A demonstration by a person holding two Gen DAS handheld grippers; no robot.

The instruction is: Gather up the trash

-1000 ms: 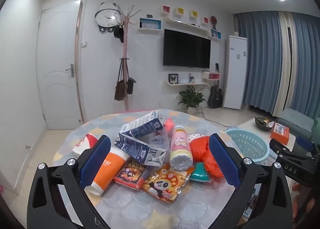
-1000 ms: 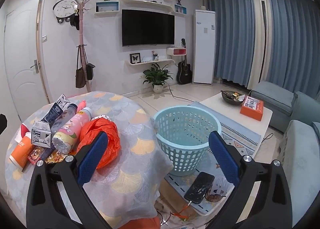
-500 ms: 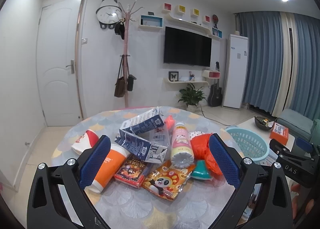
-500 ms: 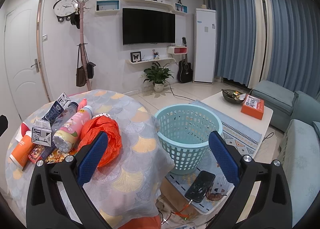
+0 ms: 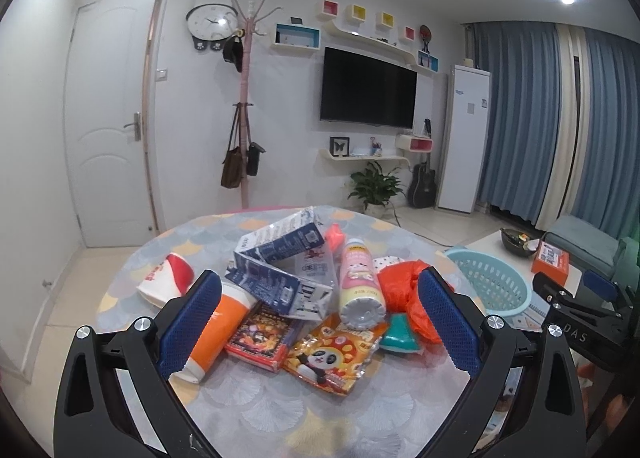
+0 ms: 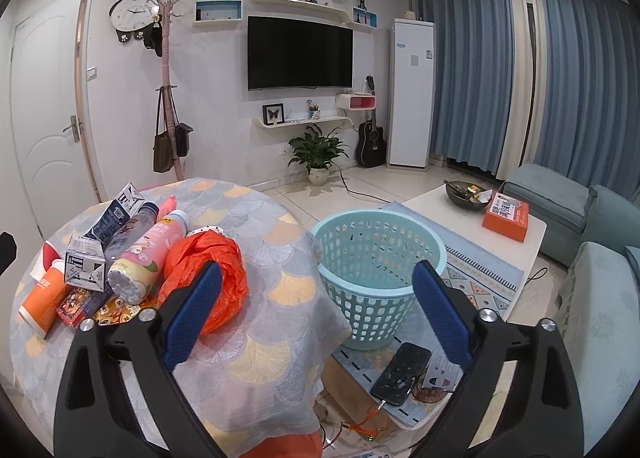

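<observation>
In the left wrist view, the left tool hangs over the near edge of the round table, its blue pads spread wide with nothing pinched between them. The trash lies in a heap just ahead of the pads. An orange cup lies on its side touching the near-left pad in the picture. A red snack box and a panda snack packet lie flat between the pads. Behind them are a crushed blue-and-white carton and a pink bottle on its side. An orange plastic bag sits by the right pad, a teal piece beneath it. A red-and-white paper cup lies further left. The blue basket shows past the table's right edge, with the right tool beside it.

In the right wrist view, the right tool is spread wide, its jaws closing slightly, holding nothing. The basket stands on the floor between the pads and beyond them. The orange bag lies on the table just behind the left pad, the remaining trash further left.
</observation>
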